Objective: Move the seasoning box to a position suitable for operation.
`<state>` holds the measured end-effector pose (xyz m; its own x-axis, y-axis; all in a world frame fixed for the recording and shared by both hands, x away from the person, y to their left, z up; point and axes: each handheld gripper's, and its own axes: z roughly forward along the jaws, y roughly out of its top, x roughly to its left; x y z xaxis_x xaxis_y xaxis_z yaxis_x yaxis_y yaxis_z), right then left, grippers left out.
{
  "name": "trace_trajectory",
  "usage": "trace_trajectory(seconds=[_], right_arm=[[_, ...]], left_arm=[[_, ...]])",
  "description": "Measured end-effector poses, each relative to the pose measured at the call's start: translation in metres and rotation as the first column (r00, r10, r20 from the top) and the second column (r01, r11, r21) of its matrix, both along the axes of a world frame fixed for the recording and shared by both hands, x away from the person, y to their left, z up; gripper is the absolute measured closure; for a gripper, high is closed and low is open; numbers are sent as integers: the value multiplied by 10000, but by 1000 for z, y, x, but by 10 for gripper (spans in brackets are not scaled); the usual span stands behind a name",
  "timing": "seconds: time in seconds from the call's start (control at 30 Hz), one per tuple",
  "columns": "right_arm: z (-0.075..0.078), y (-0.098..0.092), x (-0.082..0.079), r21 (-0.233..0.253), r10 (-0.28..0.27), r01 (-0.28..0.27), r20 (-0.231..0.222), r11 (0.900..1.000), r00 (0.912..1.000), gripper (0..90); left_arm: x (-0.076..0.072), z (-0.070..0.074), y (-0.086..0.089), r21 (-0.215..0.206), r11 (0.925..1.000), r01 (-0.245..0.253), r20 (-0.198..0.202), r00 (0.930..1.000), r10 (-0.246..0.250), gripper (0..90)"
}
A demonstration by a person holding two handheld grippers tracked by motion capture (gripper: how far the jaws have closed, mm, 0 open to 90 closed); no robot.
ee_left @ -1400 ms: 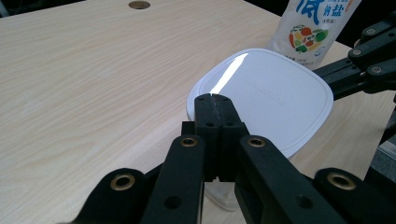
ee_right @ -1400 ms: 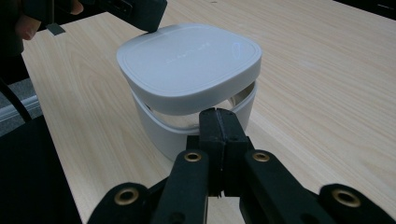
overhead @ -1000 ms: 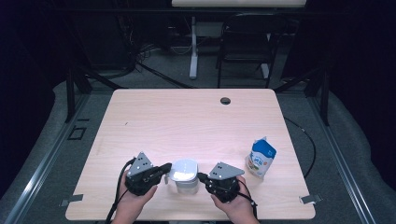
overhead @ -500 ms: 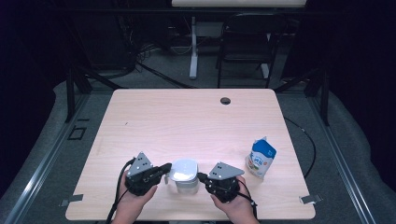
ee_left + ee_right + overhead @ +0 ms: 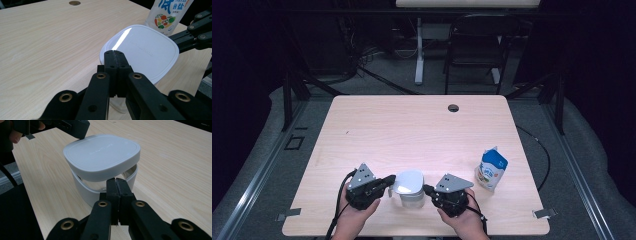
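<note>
While the container (image 5: 412, 195) stands near the near edge of the table (image 5: 422, 125), between the two grippers, its white lid (image 5: 408, 182) is seen raised and tilted above the clear body, with a gap visible under the lid in the right gripper view. The left gripper (image 5: 386, 183) is positioned at the lid's left edge; its jaws appear pressed together there, and a grip on the rim is judged likely but cannot be confirmed. The right gripper (image 5: 428, 190) is held at the right side of the body, jaws together, either against or on its rim. The lid thus lies rightward from the left gripper, which is judged best placed to lift it. A salt pouch (image 5: 491, 169) stands well apart to the right.
</note>
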<state>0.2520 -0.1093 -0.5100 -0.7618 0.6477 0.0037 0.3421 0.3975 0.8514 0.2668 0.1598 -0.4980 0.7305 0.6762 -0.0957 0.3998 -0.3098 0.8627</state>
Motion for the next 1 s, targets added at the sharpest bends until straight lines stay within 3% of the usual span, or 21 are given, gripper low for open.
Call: trace_trajectory(seconds=[1.0], right_arm=[[-1,-1,0,-34,-40,40,-23,10000,10000,900]], left_arm=[[0,-1,2,-43,10000,-52,-79,10000,52,900]])
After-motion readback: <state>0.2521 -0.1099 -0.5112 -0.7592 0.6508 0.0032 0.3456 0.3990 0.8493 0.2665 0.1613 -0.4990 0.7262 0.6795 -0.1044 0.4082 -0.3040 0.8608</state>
